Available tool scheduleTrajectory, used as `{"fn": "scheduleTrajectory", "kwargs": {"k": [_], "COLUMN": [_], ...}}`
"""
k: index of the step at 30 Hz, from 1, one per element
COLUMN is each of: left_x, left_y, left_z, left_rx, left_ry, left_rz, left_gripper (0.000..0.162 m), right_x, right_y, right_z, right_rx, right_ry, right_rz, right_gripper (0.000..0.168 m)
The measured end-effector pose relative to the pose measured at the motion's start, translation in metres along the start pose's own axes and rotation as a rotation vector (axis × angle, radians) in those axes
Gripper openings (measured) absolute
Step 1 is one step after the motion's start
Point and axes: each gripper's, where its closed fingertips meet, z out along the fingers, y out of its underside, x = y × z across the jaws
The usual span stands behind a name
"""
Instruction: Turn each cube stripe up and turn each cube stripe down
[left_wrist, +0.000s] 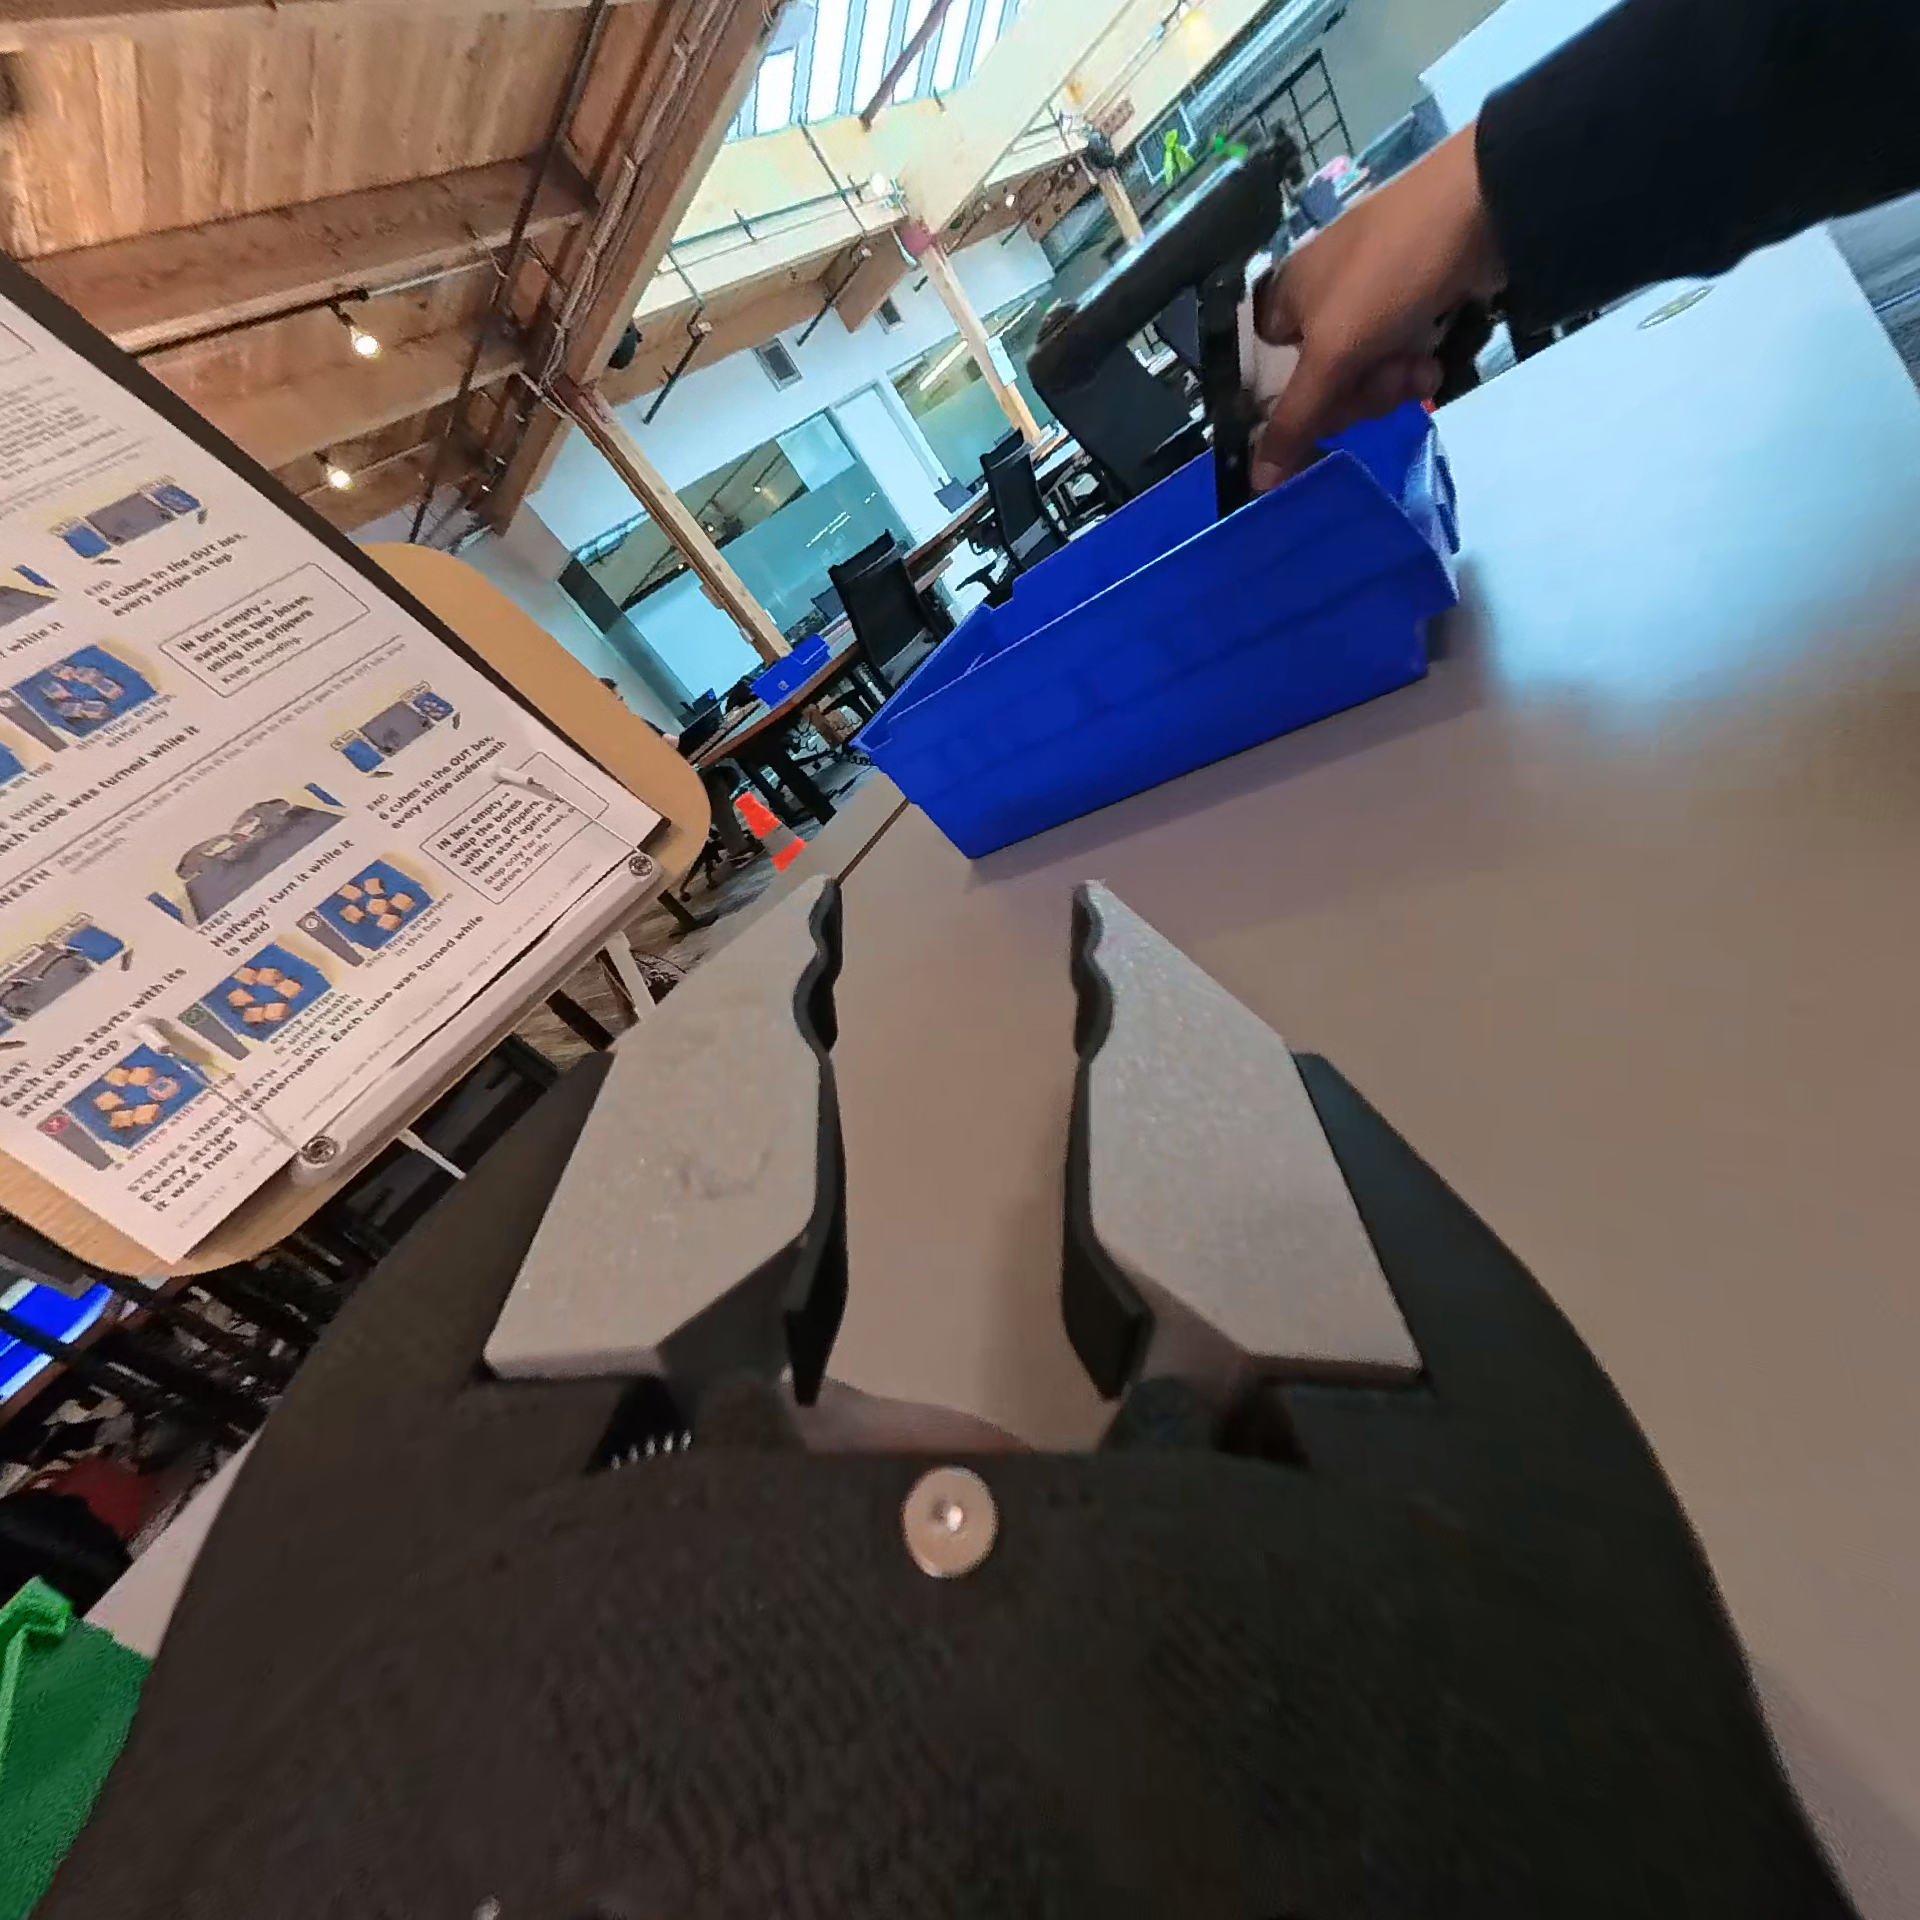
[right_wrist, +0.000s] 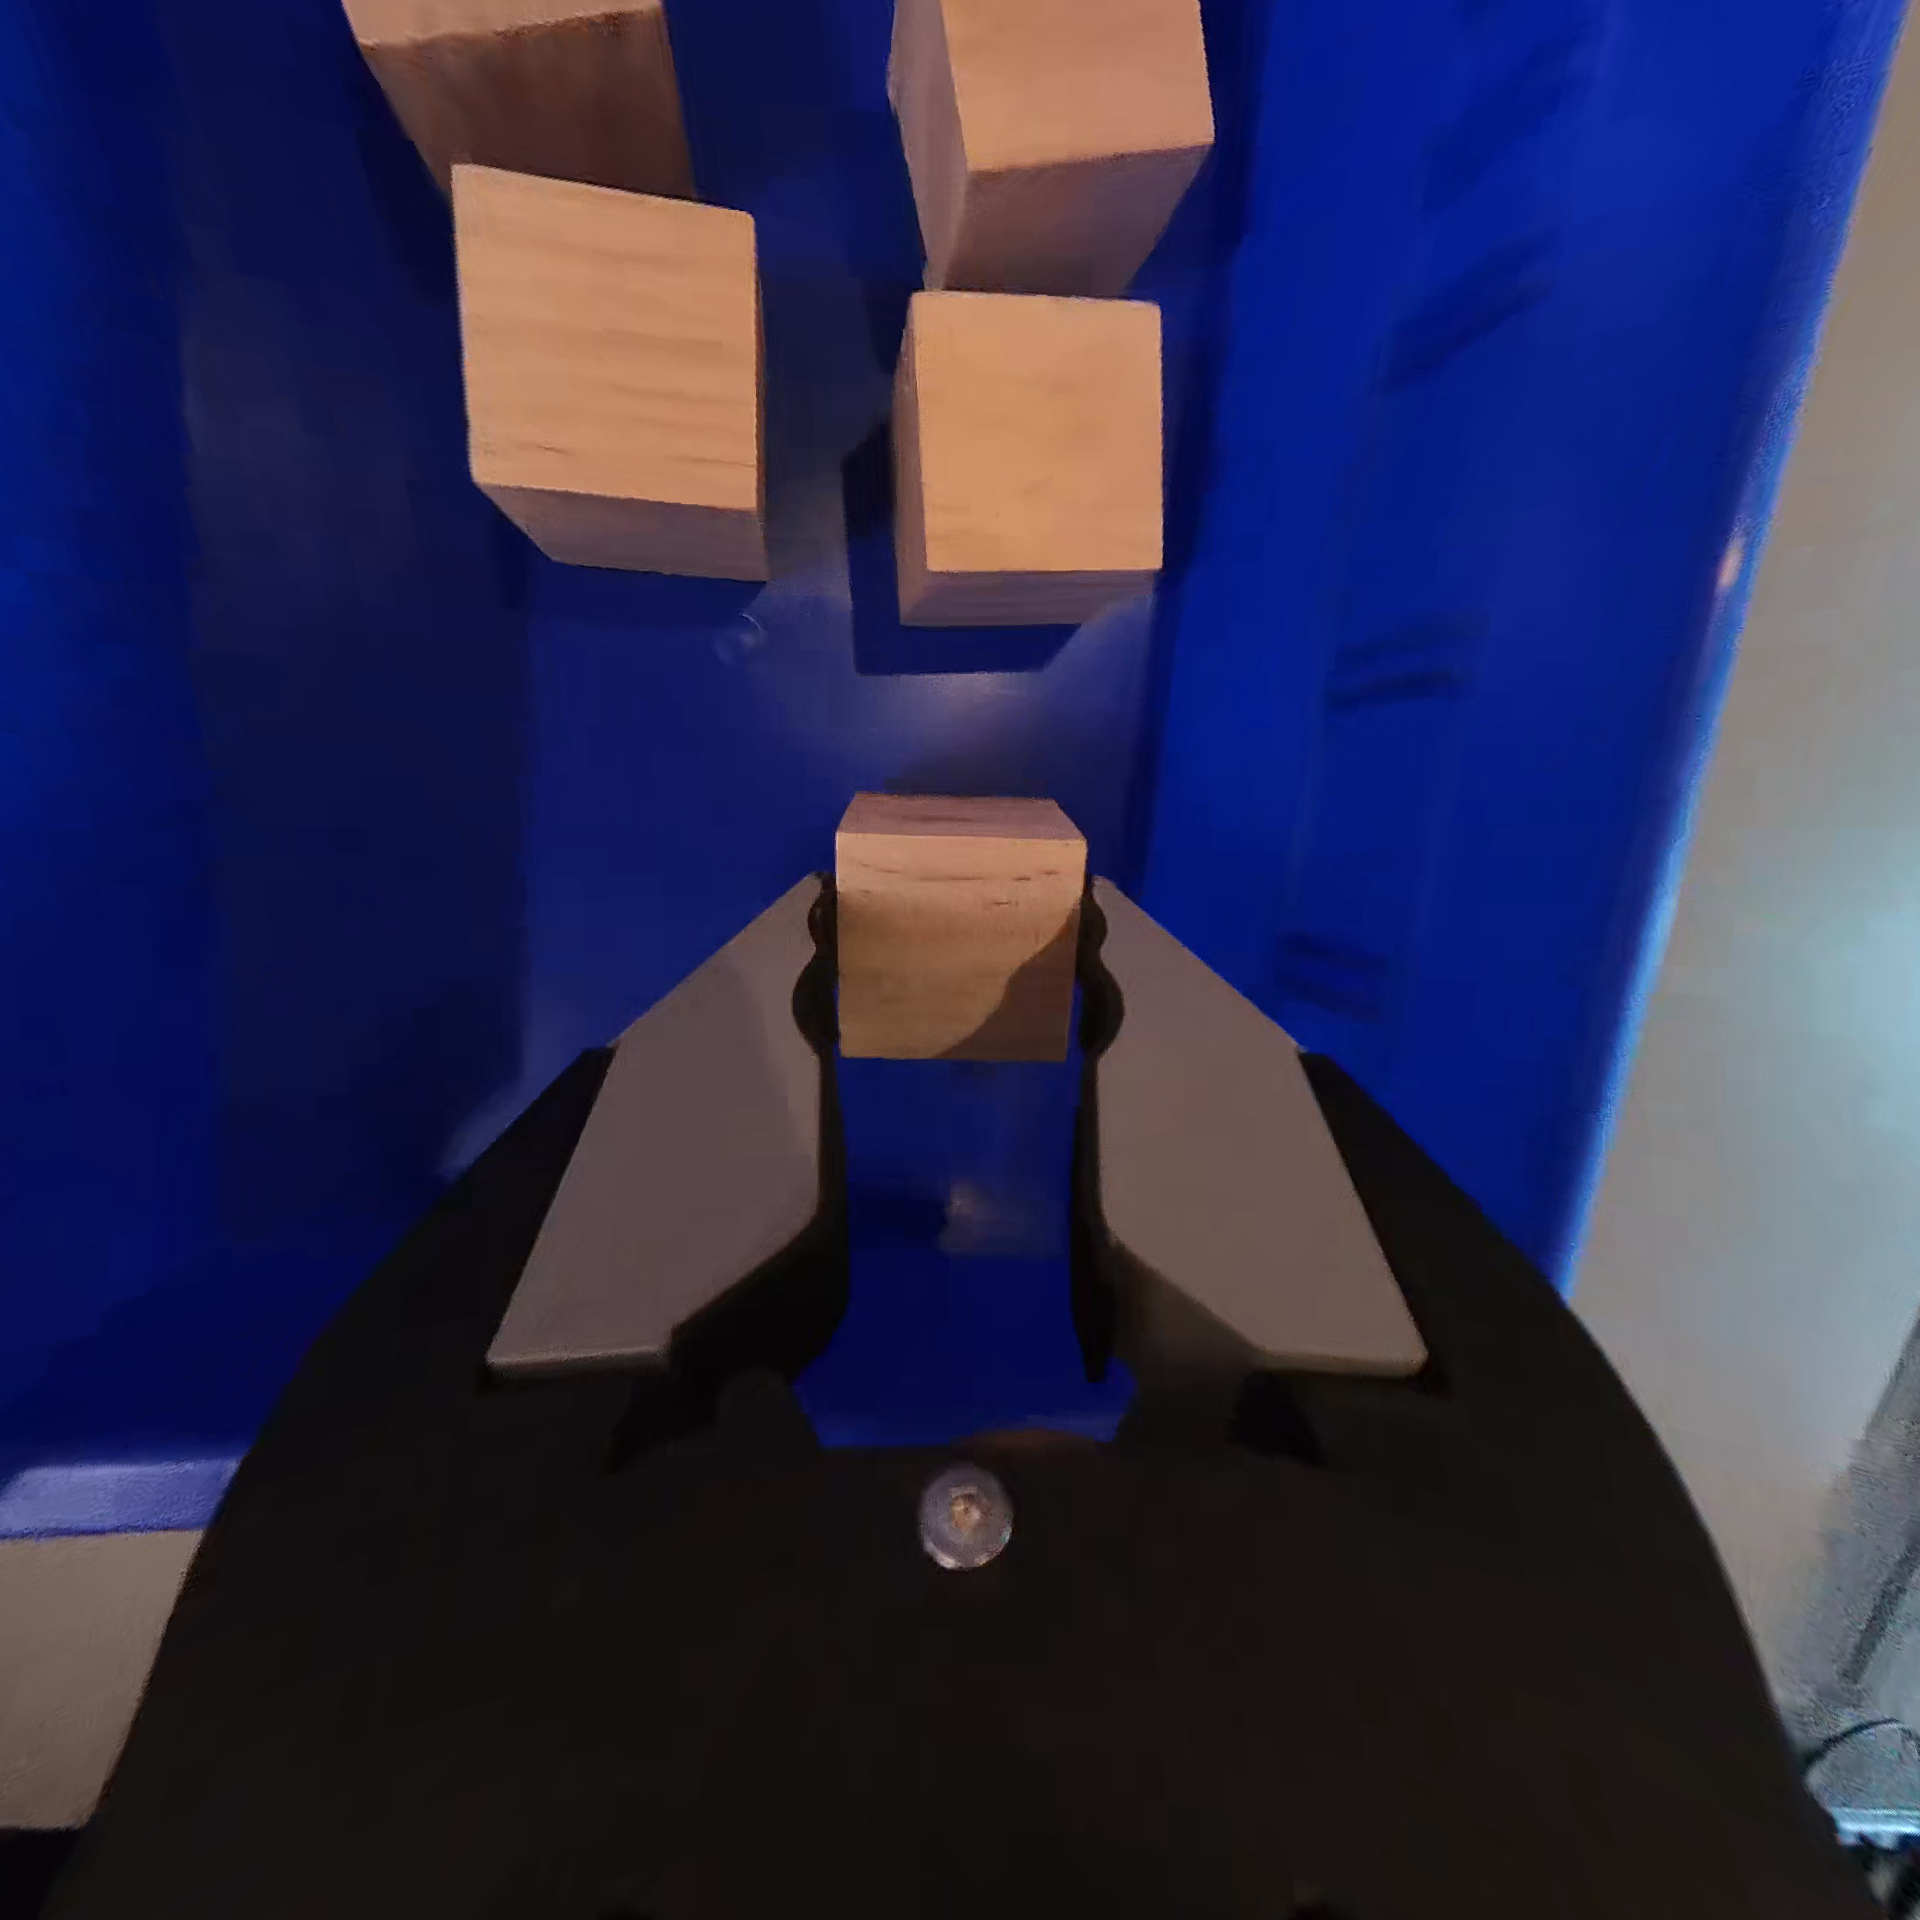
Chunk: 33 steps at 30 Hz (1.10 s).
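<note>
In the right wrist view my right gripper (right_wrist: 956, 914) is shut on a plain wooden cube (right_wrist: 956, 925) and holds it inside the blue bin (right_wrist: 260, 831). No stripe shows on the held cube's visible faces. Several more wooden cubes lie on the bin floor beyond, among them one at the left (right_wrist: 613, 353) and one at the middle (right_wrist: 1029, 447), all with plain faces up. In the left wrist view my left gripper (left_wrist: 956, 914) is open and empty above the grey table (left_wrist: 1558, 1039). The blue bin (left_wrist: 1174, 665) stands farther off, with a hand (left_wrist: 1351, 343) and the other gripper reaching into it.
A board with a printed instruction sheet (left_wrist: 239, 790) stands at the left edge of the table. The bin's right wall (right_wrist: 1455, 623) rises close to the held cube, with grey table (right_wrist: 1787, 935) beyond it. Office desks and chairs (left_wrist: 894, 613) fill the background.
</note>
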Motion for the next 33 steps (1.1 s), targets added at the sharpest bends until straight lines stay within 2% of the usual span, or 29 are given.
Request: {"fn": "scheduleTrajectory", "kwargs": {"k": [3, 7, 9, 11, 13, 16, 18, 20, 23, 25, 27, 30, 33], "left_x": [-0.004, -0.003, -0.002, -0.001, 0.001, 0.024, 0.035, 0.043, 0.013, -0.026, -0.067, -0.125, -0.128], "left_y": [0.006, 0.010, 0.012, 0.013, 0.016, 0.020, 0.008, -0.004, -0.025, -0.028, -0.015, 0.028, 0.073], "left_z": [0.002, 0.004, 0.005, 0.005, 0.005, 0.004, 0.000, -0.010, -0.036, -0.058, -0.086, -0.130, -0.157], "left_rx": [-0.028, -0.055, -0.068, -0.076, -0.092, -0.111, -0.108, -0.175, -0.287, -0.400, -0.534, -0.721, -0.877], "left_ry": [-0.007, 0.005, 0.010, 0.013, 0.033, 0.150, 0.189, 0.235, 0.174, 0.109, 0.035, -0.141, -0.130], "left_rz": [-0.022, -0.040, -0.028, -0.020, -0.041, -0.158, -0.246, -0.238, -0.186, -0.252, -0.335, -0.363, -0.484], "left_gripper": [0.046, 0.046, 0.047, 0.049, 0.051, 0.055, 0.058, 0.059, 0.058, 0.058, 0.057, 0.055, 0.055], "right_x": [-0.004, -0.025, -0.072, -0.141, -0.208, -0.270, -0.292, -0.308, -0.318, -0.314, -0.314, -0.315, -0.311], "right_y": [-0.007, -0.025, -0.053, -0.079, -0.087, -0.098, -0.106, -0.107, -0.102, -0.101, -0.094, -0.094, -0.095], "right_z": [-0.005, -0.051, -0.094, -0.136, -0.151, -0.121, -0.091, -0.074, -0.076, -0.077, -0.070, -0.077, -0.086], "right_rx": [0.045, 0.146, 0.335, 0.556, 0.658, 0.729, 0.765, 0.800, 0.804, 0.844, 0.799, 0.802, 0.841], "right_ry": [-0.021, -0.015, -0.081, -0.237, -0.383, -0.377, -0.342, -0.385, -0.454, -0.436, -0.457, -0.514, -0.512], "right_rz": [0.016, 0.002, -0.074, -0.161, -0.246, -0.358, -0.402, -0.423, -0.445, -0.451, -0.436, -0.395, -0.376], "right_gripper": [0.046, 0.062, 0.060, 0.054, 0.047, 0.040, 0.049, 0.046, 0.045, 0.037, 0.040, 0.042, 0.042]}}
